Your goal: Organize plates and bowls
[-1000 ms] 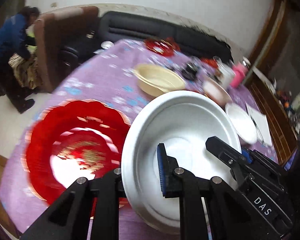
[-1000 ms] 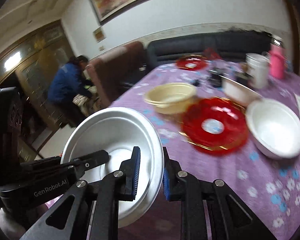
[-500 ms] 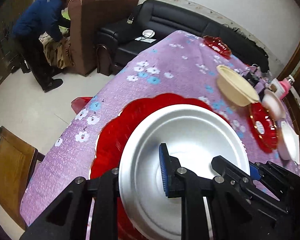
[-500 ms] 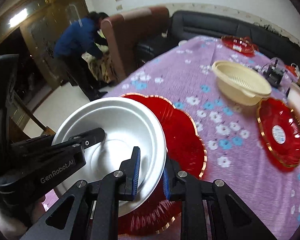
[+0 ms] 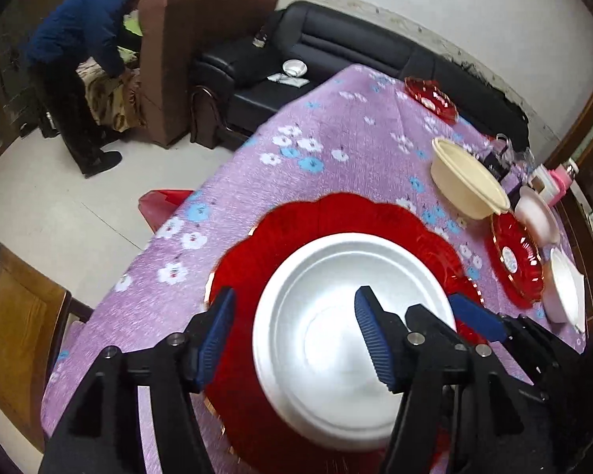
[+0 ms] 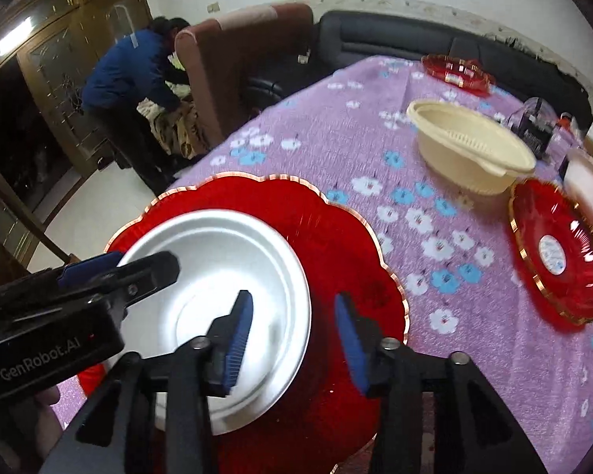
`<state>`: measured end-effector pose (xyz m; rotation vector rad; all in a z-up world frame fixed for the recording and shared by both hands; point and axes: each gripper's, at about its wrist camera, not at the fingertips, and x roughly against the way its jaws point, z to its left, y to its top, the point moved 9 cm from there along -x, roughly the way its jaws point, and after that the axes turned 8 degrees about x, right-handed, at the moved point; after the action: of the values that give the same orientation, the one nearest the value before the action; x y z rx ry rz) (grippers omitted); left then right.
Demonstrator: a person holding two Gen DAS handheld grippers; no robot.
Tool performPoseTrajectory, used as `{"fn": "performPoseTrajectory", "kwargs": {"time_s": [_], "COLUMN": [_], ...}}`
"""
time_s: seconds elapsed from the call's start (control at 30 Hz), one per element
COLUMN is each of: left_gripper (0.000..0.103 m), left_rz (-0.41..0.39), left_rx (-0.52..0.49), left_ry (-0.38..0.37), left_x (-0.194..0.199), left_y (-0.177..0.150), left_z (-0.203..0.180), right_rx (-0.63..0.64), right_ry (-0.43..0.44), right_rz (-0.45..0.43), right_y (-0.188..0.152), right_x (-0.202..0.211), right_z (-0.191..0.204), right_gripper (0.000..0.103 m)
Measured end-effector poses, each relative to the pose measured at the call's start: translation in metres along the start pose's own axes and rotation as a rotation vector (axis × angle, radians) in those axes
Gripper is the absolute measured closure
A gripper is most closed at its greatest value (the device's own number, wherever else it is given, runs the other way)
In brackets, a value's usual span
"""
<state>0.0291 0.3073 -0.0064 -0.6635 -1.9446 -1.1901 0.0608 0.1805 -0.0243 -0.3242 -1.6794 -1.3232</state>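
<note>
A second ago both tongs pinched the silver bowl's rim in the air – now it sits on the large red scalloped plate (image 5: 336, 221), let go. The left tongs (image 5: 292, 339) have just been opening, straddling the near-left rim of the silver bowl (image 5: 348, 335) without pressing it. The right tongs (image 6: 292, 339), likewise parted, straddle its right rim untouched.

Both tongs are angled down side by side. The left tongs (image 5: 292, 339) have just been opening, blue pads well apart now. Same with the right tongs (image 6: 294, 341), jaws just spread, pads gripping nothing.
</note>
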Motion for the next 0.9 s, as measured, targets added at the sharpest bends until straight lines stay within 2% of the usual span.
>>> {"fn": "performPoseTrajectory", "kwargs": {"time_s": [0.07,0.2,0.37,0.47,0.63,0.73,0.9], "left_gripper": [0.035,0.017,0.016,0.016,0.016,0.016,0.016], "left_rz": [-0.026,-0.08,-0.062,-0.065,-0.054,-0.04,-0.006], "left_rx": [0.012,0.025,0.055,0.036,-0.026,-0.078,-0.1], "left_ry": [-0.01,0.012,-0.064,-0.104,-0.161,-0.173,-0.196], "left_x": [0.013,0.037,0.056,0.068,0.08,0.081,0.08], "left_y": [-0.001,-0.006,-0.025,-0.038,-0.064,-0.078,-0.098], "left_z": [0.0,-0.004,-0.022,-0.04,-0.081,-0.101,-0.119], "right_rx": [0.004,-0.004,-0.077,-0.149,-0.274,-0.375,-0.442], "right_ry": [0.0,-0.013,-0.048,-0.087,-0.195,-0.203,-0.225], "right_rz": [-0.028,-0.104,-0.192,-0.219,-0.173,-0.144,-0.141], "right_y": [0.003,0.002,-0.022,-0.048,-0.1,-0.128,-0.147], "right_x": [0.012,0.046,0.095,0.119,0.134,0.136,0.141], "right_z": [0.0,-0.008,-0.038,-0.072,-0.14,-0.173,-0.204], "right_gripper": [0.052,0.047,0.043,0.037,0.036,0.036,0.036]}}
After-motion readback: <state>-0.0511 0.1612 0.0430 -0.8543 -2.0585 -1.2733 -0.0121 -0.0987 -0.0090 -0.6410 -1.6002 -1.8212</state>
